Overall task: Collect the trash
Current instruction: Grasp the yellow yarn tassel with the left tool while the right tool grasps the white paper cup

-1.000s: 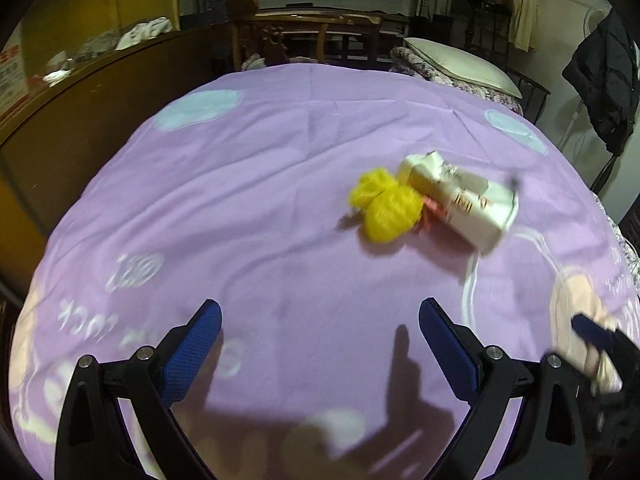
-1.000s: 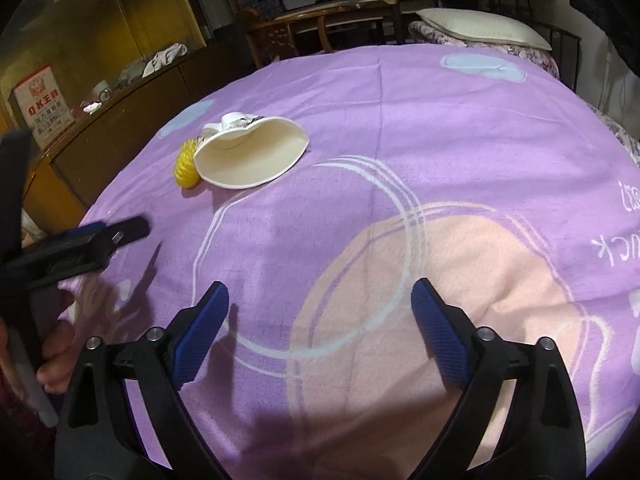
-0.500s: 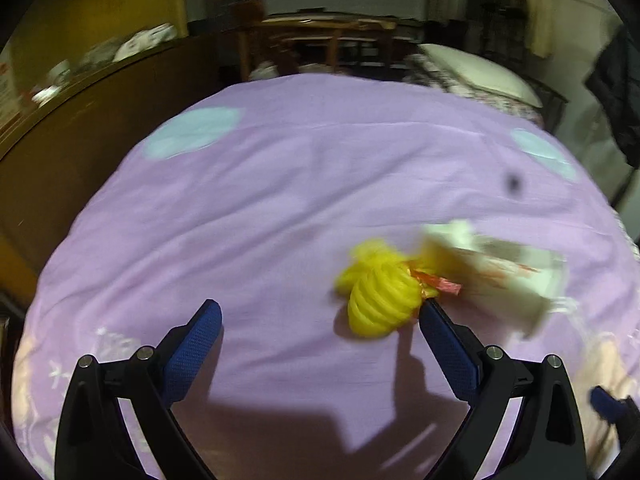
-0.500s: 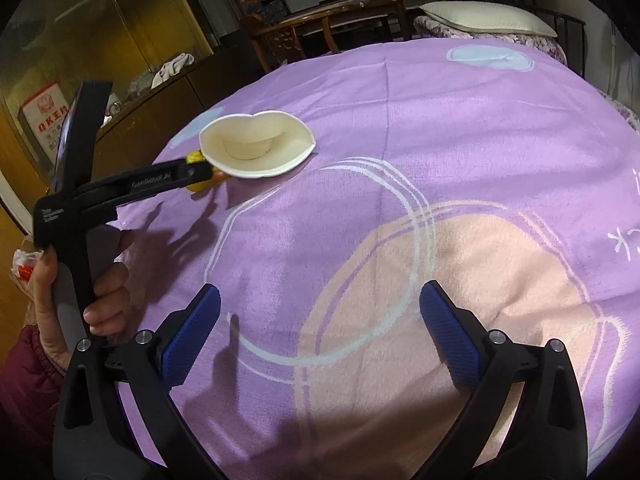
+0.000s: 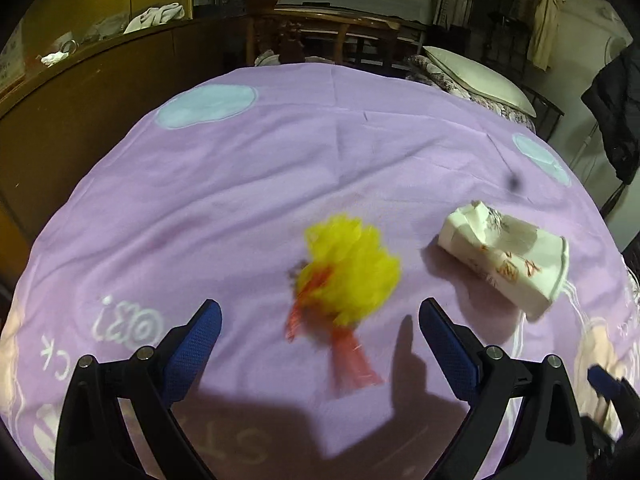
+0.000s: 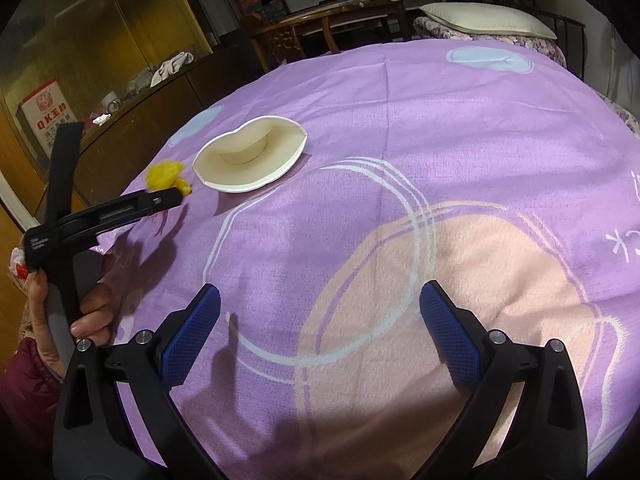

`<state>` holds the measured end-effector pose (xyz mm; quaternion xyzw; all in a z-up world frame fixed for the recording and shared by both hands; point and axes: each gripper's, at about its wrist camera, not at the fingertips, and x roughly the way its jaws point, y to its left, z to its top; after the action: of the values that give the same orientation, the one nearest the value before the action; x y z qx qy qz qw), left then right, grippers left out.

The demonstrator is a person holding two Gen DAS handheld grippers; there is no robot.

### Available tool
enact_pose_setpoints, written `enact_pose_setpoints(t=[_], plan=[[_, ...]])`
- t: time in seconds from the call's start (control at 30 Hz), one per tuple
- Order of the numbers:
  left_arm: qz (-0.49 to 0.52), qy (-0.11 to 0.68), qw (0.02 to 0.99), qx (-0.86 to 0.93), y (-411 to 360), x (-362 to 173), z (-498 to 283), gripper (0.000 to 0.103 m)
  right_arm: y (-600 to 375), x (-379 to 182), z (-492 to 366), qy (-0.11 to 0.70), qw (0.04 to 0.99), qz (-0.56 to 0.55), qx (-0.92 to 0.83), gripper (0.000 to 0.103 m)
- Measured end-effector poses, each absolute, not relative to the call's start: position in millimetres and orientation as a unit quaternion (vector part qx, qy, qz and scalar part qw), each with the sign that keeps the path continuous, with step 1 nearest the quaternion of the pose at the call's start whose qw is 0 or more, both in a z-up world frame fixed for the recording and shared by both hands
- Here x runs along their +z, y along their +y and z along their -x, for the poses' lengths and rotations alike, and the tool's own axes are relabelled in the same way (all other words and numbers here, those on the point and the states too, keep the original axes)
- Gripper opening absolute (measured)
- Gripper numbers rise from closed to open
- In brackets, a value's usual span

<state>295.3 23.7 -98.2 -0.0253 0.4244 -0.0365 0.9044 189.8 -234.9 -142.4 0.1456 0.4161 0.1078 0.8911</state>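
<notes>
Yellow mesh trash (image 5: 352, 270), lying mid-bedspread (image 5: 240, 184) beside the crushed paper cup (image 5: 506, 258), is now nearing the left gripper (image 5: 320, 336), whose jaws are standing spread; right gripper (image 6: 320, 330) is idling, spread, empty.

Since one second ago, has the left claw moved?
Yes. In the right wrist view the left claw advanced to the crushed white paper cup.
</notes>
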Motion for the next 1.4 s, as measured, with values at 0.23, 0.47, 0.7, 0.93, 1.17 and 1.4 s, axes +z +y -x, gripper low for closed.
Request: enact_pose_setpoints(t=[0.23,0.47,0.7,0.93,1.17,1.4], plan=[[0.080,0.403,0.911,-0.034,36.3,-106.6,-302.7,0.074,-236.6,-142.9,-189.6,0.416,0.891,-0.148,0.109,0.096],[0.093,0.371,0.922,-0.056,38.3,-100.6,-289.2,0.033,-236.7,-142.8,-189.7,0.416,0.891,-0.148,0.109,0.096],[0.099,0.368,0.923,-0.058,47.5,-99.3,-246.6,0.033,-234.4,-142.1,-190.8,0.418,0.891,-0.143,0.106,0.096],[0.107,0.362,0.925,-0.046,59.9,-97.5,-223.4,0.033,-227.3,-133.9,-214.6,0.404,0.888,-0.181,0.122,0.096],[0.118,0.372,0.919,-0.055,63.9,-101.2,-228.6,0.033,-194.4,-98.8,-250.8,0.350,0.912,-0.148,0.153,0.096],[0.129,0.375,0.915,-0.067,68.4,-103.3,-231.6,0.033,-168.5,-95.0,-292.1,0.343,0.924,-0.073,0.155,0.096]])
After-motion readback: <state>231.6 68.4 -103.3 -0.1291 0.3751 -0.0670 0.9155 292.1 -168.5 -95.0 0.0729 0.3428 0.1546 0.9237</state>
